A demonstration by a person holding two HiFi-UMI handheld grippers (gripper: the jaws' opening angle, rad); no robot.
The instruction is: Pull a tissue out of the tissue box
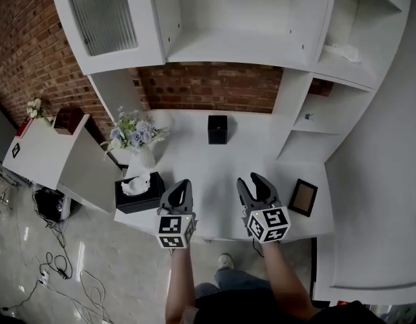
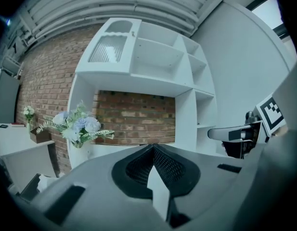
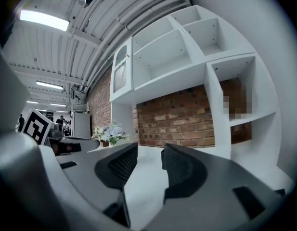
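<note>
A black tissue box (image 1: 140,196) stands at the white counter's front left corner, with a white tissue (image 1: 135,183) sticking up out of its top. My left gripper (image 1: 182,184) hovers just right of the box, over the counter's front edge; its jaws meet at the tips and hold nothing (image 2: 152,147). To its right, my right gripper (image 1: 252,181) stands open with nothing between its fingers (image 3: 149,150). Neither gripper touches the box or the tissue.
A white vase of pale flowers (image 1: 135,139) stands behind the tissue box. A small black cube (image 1: 217,129) sits near the brick back wall and a dark picture frame (image 1: 303,197) lies at the right. White shelving (image 1: 309,106) rises above and to the right.
</note>
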